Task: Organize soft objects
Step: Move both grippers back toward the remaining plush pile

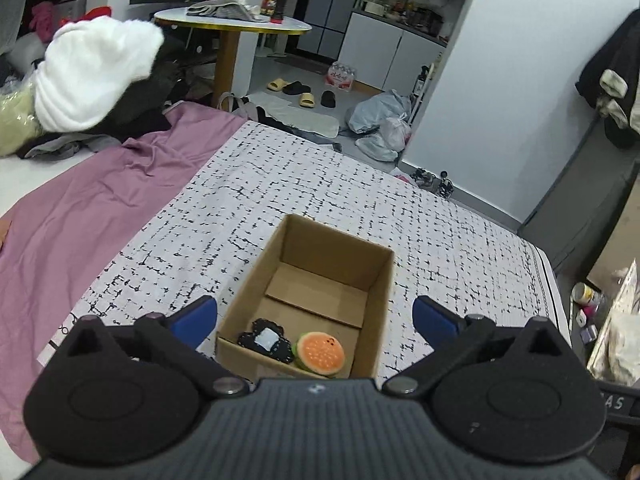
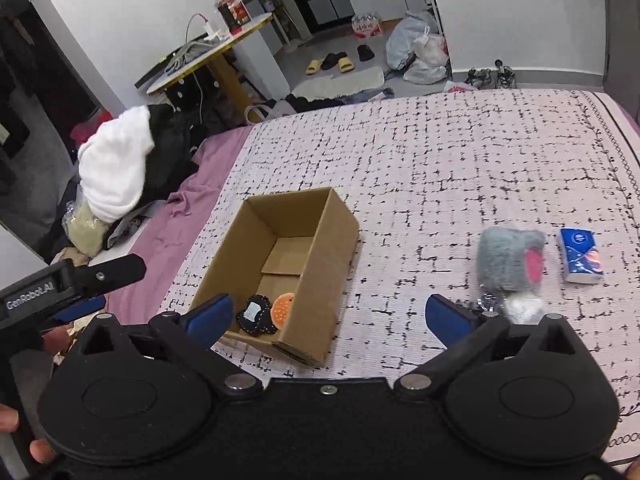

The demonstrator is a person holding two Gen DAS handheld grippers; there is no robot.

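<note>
An open cardboard box (image 1: 382,288) (image 2: 320,264) stands on the patterned bed cover. Inside lie a black soft toy with a white patch (image 1: 266,341) (image 2: 252,316) and an orange burger-like plush (image 1: 322,354) (image 2: 282,307). My left gripper (image 1: 314,320) is open and empty, hovering over the box's near end; it also shows at the left of the right wrist view (image 2: 80,280). My right gripper (image 2: 326,318) is open and empty above the box's near right corner. A grey plush with a pink patch (image 2: 512,258) and a blue tissue pack (image 2: 581,255) lie on the bed to the right of the box.
A purple sheet (image 1: 80,208) covers the bed's left side, with a pile of white and dark clothes (image 1: 92,76) beyond it. A round yellow-edged table (image 1: 232,24) stands behind. Slippers and plastic bags (image 1: 380,120) lie on the floor past the bed.
</note>
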